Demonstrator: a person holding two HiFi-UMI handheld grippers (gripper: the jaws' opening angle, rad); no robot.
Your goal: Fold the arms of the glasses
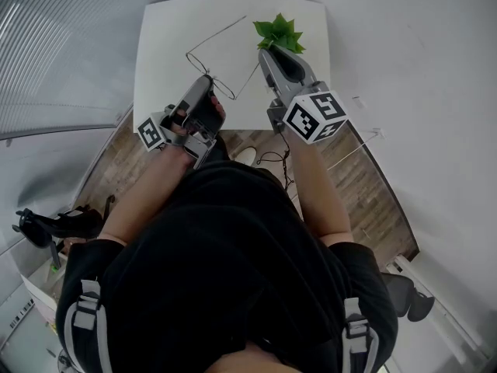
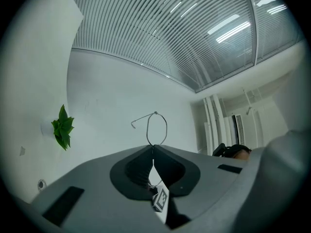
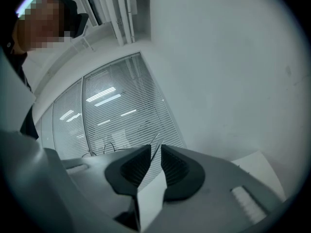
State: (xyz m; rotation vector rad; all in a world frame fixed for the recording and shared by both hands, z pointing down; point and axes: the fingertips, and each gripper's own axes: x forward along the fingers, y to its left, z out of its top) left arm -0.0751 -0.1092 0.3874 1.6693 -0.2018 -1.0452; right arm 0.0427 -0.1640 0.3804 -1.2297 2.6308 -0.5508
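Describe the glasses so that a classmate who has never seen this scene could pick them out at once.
Find the white table in front of the person, seen from above. Over it, the left claw pinches the glasses. They are bare thin dark wire with the arms unfolded, unlike the leafy green plant beside them.

The left and middle of the white square table [image 1: 167, 45] ahead of me lie open. A small green leafy plant [image 1: 279, 33] crowds my right gripper [image 1: 265, 54] at the far right, and thin wire glasses [image 1: 216, 34] stretch across the middle.
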